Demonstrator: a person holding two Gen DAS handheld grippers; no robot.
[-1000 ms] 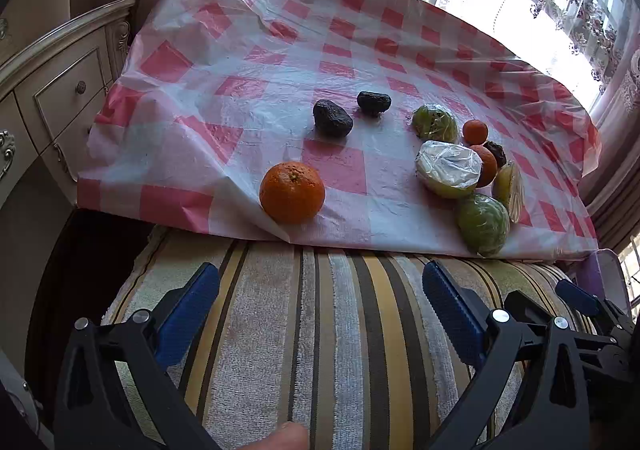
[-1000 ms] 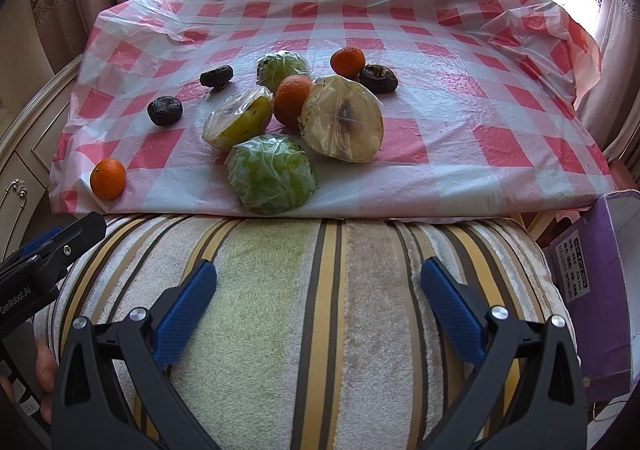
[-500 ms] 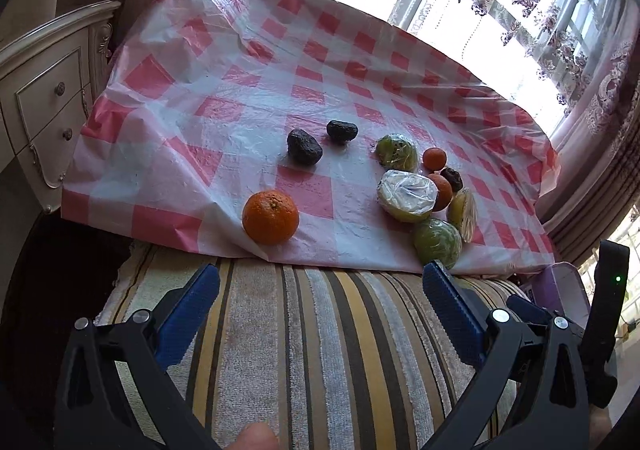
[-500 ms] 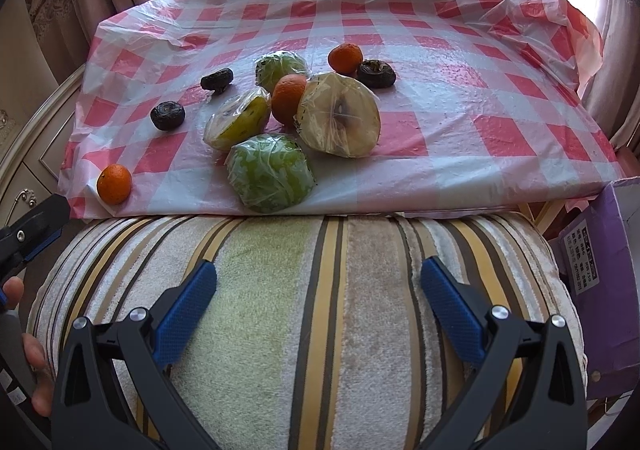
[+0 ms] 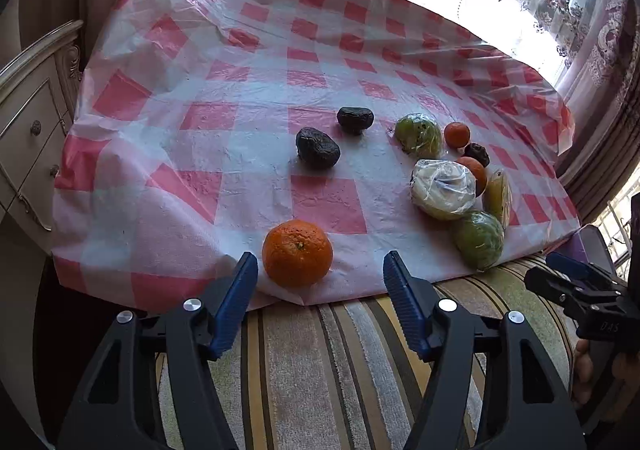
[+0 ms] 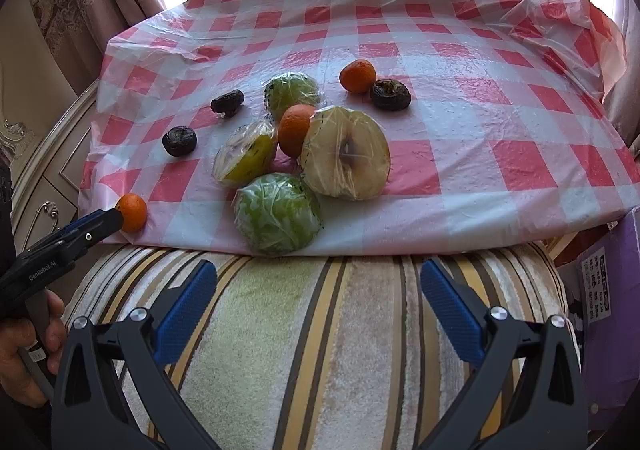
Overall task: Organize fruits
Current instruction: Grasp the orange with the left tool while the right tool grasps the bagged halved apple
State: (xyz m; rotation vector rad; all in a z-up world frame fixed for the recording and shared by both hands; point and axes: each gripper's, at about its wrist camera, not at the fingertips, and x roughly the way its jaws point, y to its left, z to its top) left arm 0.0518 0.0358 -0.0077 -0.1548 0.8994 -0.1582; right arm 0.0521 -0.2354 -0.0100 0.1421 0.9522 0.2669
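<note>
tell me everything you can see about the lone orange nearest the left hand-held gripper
The orange is round, bright and dimpled, unwrapped, with its small stem scar facing the camera. It sits alone on the near edge of the red-and-white checked plastic cloth, apart from the fruit cluster. The open left hand-held gripper has a blue finger on either side of it; the right wrist view shows a tip right at the fruit, though contact is unclear.

A red-and-white checked plastic cloth (image 6: 460, 97) covers the surface, carrying three oranges, three dark wrinkled fruits and four wrapped fruits, its near edge lapping a striped towel (image 6: 320, 330).
</note>
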